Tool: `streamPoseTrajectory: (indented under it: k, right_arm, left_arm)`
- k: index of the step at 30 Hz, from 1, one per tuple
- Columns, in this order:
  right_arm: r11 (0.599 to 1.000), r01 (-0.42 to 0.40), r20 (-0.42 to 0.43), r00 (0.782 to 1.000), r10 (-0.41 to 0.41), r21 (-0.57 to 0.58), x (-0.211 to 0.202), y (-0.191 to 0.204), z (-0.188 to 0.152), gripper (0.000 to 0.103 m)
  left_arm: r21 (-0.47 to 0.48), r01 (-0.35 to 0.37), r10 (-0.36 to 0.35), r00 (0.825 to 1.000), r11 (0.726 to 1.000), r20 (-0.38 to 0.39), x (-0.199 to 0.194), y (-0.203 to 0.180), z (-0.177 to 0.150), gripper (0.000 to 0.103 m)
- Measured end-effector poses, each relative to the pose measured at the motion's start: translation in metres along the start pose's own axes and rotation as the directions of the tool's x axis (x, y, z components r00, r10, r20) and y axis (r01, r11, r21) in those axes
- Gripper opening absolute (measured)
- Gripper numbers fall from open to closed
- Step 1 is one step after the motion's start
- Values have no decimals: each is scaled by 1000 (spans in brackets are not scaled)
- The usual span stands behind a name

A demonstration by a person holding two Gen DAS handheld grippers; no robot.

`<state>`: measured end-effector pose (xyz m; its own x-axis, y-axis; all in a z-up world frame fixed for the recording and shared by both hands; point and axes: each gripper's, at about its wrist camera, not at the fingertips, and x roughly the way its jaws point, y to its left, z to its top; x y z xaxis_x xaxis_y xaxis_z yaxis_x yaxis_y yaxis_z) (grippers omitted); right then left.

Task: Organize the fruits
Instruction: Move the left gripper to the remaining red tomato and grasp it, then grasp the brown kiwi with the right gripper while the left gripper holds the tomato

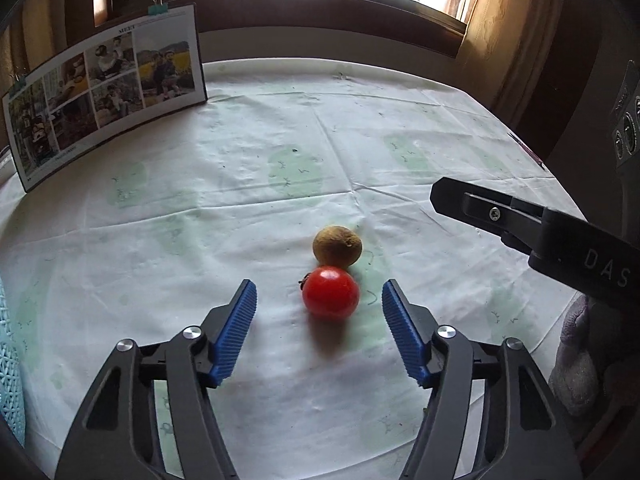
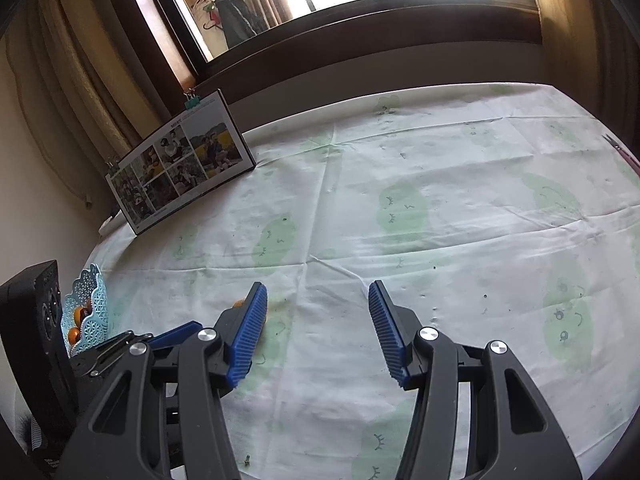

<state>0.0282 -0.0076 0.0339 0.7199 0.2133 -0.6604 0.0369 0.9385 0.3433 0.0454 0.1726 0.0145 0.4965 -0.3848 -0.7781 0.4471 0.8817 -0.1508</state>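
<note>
In the left wrist view a red tomato point(image 1: 330, 292) lies on the white tablecloth point(image 1: 240, 200), touching a brown kiwi point(image 1: 337, 246) just behind it. My left gripper point(image 1: 320, 286) is open, its blue pads point(image 1: 240, 320) on either side of the tomato without touching it. A black finger of the right gripper point(image 1: 480, 204) reaches in from the right, apart from both fruits. In the right wrist view my right gripper point(image 2: 317, 286) is open over bare cloth with nothing between its fingers. An orange sliver point(image 2: 239, 303) peeks from behind its left finger.
A light blue lattice basket point(image 2: 90, 304) holding orange fruit point(image 2: 74, 334) stands at the table's left edge beside a black speaker point(image 2: 36, 320). A clipped photo board point(image 1: 108, 96) leans at the back left. A grey cloth point(image 1: 576, 360) lies at the right.
</note>
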Motion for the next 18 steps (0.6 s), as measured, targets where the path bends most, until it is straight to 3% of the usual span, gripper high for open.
streamPoseTrajectory:
  k: [2,7,11,18]
  right_arm:
    - [1000,-1,-2,1000,1,4,0,-2,1,53]
    - [1000,-1,-6,1000,1,4,2,-2,0,53]
    - [1000,-2,-13,1000,2,-3,4,-3,-1,53]
    - [999,-9,-23,1000,8,-37,8,4,-6,53]
  left_arm:
    - [9,0,0,1000,1000,-1,3,-2,1,56]
    - [10,11,-11,1000,1000,1,4,-4,2,31]
    - [3,9,-9,1000,1000,14,-1,-3,-1,30]
    - [4,-74,73,993,997,89,-28,2,-6,30]
